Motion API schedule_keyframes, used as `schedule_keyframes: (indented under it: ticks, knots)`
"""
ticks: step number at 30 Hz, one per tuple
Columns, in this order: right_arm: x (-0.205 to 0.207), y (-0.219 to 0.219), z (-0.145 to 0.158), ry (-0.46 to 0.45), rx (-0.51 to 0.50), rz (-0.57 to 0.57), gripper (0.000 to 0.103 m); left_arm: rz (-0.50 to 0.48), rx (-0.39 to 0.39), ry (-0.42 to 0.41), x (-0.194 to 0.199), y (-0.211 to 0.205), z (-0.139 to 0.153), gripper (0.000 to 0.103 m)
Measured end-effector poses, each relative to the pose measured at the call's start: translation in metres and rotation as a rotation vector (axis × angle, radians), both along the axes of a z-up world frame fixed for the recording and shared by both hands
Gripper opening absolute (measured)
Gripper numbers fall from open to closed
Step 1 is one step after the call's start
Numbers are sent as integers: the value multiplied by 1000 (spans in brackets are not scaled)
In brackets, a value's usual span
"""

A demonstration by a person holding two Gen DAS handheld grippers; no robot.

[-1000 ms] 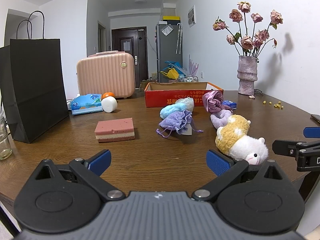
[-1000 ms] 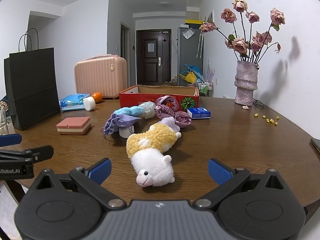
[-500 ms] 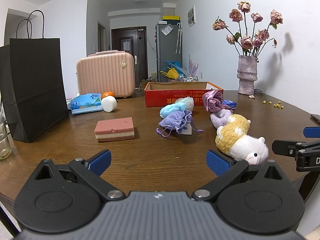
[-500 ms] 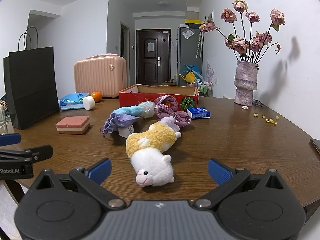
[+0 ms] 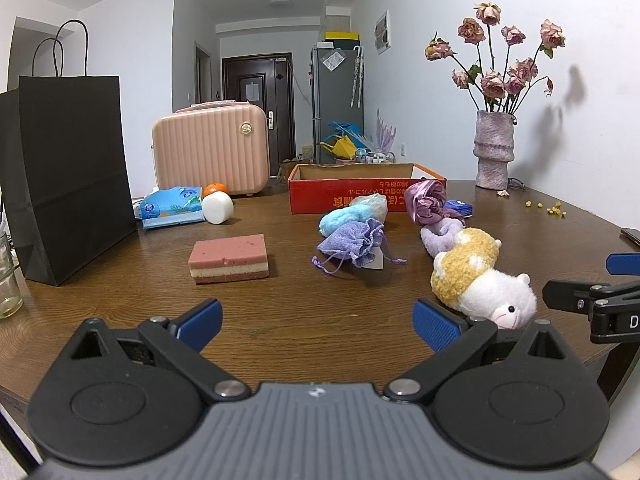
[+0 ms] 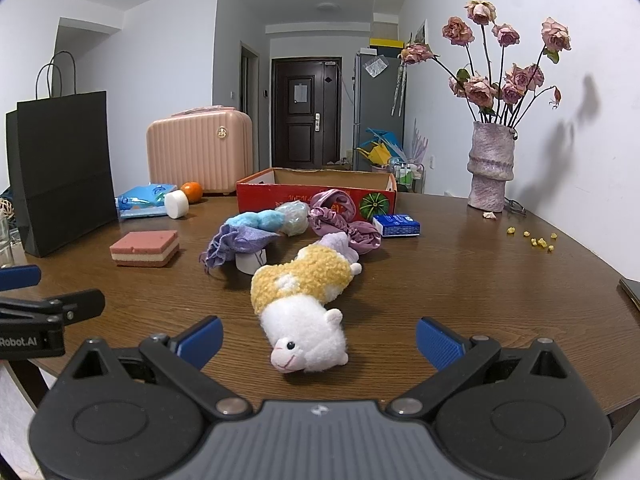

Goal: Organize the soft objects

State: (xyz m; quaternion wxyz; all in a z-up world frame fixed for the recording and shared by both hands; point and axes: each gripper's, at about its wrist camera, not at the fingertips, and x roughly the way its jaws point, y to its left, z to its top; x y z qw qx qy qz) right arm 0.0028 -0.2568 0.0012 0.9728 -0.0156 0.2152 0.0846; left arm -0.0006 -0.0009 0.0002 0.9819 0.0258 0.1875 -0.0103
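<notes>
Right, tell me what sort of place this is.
Probably a lived-in flat: a wooden dining table with a vase of dried roses, a fridge and an entrance door down the hallway behind it.

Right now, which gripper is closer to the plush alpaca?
Right. The right gripper faces the plush alpaca head-on, jaws open around its head; the left gripper sits off to its left.
</notes>
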Motion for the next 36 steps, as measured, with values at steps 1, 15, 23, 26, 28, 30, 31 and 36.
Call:
schedule_keyframes:
  ticks: [1,15,23,26,28,30,31,36]
  knots:
    - [0,-1,0,1,0,0,103,0,0,0,0,0,0,103]
    - [4,-1,-3,12,-10,-2,103,-2,-1,7,2,1,-4,103]
    - [12,2,-3,21,-26,0,103,-1,-1,8,3,1,-4,103]
    - [16,4,-4,26,-31,5,103,-1,0,12,6,0,-6,103]
    - [20,5,-6,32,-36,6,103,0,-1,20,13,1,-7,103]
    - [24,6,-7,37,-43,4,103,1,-3,24,16,2,-8,103]
    - [26,6,-7,39,-45,4,103,2,-3,28,19,3,-8,103]
    - [39,10,-12,54,-64,9,103,6,-6,42,30,5,-10,103]
